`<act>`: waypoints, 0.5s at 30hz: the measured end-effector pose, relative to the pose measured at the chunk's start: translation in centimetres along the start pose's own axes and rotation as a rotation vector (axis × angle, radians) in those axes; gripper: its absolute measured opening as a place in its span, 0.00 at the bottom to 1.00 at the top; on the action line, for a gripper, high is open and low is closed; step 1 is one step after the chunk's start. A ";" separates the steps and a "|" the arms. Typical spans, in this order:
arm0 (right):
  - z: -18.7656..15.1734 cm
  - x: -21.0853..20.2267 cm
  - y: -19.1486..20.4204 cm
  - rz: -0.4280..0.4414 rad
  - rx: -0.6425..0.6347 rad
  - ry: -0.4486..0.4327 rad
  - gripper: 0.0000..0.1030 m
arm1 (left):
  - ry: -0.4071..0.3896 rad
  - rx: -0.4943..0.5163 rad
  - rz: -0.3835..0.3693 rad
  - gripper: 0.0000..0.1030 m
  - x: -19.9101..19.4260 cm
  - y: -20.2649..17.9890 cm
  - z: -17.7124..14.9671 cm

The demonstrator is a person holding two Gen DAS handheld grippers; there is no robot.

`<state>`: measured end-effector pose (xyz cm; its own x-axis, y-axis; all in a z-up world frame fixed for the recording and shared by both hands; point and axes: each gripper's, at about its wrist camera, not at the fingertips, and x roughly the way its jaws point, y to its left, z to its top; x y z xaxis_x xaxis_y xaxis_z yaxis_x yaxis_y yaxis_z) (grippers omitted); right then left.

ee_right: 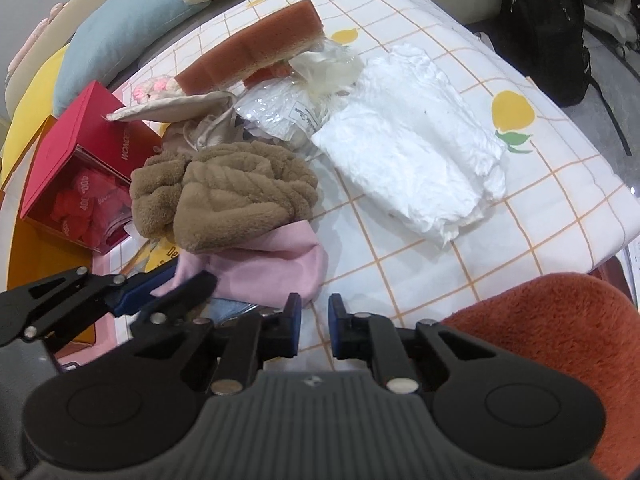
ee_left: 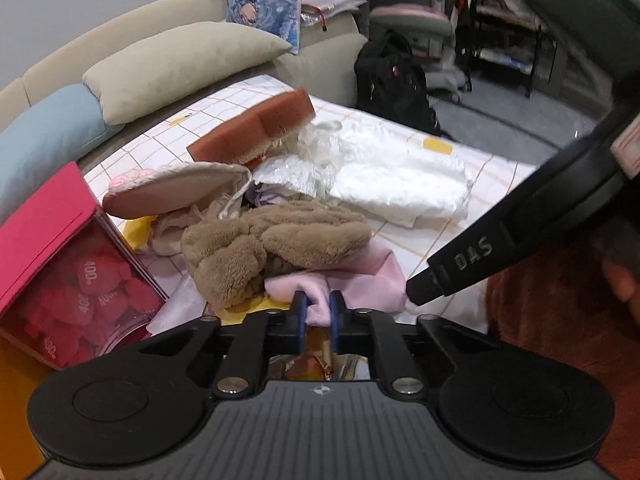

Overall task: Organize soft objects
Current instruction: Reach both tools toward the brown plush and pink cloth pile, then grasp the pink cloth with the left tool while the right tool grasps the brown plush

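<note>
A pile of soft things lies on a checked fruit-print cloth (ee_right: 420,264): a brown fluffy towel (ee_left: 272,244) (ee_right: 224,196), a pink cloth (ee_left: 352,280) (ee_right: 272,264) under it, a rust sponge (ee_left: 256,128) (ee_right: 256,56), a beige drawstring pouch (ee_left: 176,188) (ee_right: 176,106), and white crinkled plastic wrap (ee_left: 400,176) (ee_right: 412,148). My left gripper (ee_left: 318,310) (ee_right: 176,288) is shut on the near edge of the pink cloth. My right gripper (ee_right: 315,312) is open and empty, just right of the pink cloth, above the checked cloth.
A red box (ee_left: 48,240) (ee_right: 80,168) with a clear side stands left of the pile. Blue (ee_left: 44,140) and beige (ee_left: 176,60) cushions lie on a sofa behind. A black backpack (ee_left: 392,76) (ee_right: 548,32) sits on the floor. A rust fluffy cushion (ee_right: 552,340) is at near right.
</note>
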<state>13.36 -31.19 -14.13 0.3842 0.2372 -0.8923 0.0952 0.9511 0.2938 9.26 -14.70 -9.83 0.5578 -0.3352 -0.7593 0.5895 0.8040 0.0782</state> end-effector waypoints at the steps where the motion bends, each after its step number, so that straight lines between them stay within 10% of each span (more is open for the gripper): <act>1: 0.0 -0.1 0.2 -0.001 -0.008 -0.006 0.12 | -0.008 -0.017 -0.010 0.06 -0.3 0.1 0.0; 12: -0.6 -2.1 1.4 -0.003 -0.098 -0.111 0.24 | -0.084 -0.200 -0.015 0.04 -5.3 3.0 0.6; 15: -0.7 -2.9 2.4 0.027 -0.154 -0.152 0.40 | -0.109 -0.234 0.034 0.04 -7.2 4.3 0.3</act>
<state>11.82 -29.41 -11.11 0.5194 0.2418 -0.8196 -0.0543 0.9665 0.2508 8.00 -8.97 -3.84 0.6418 -0.3467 -0.6840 0.4249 0.9033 -0.0591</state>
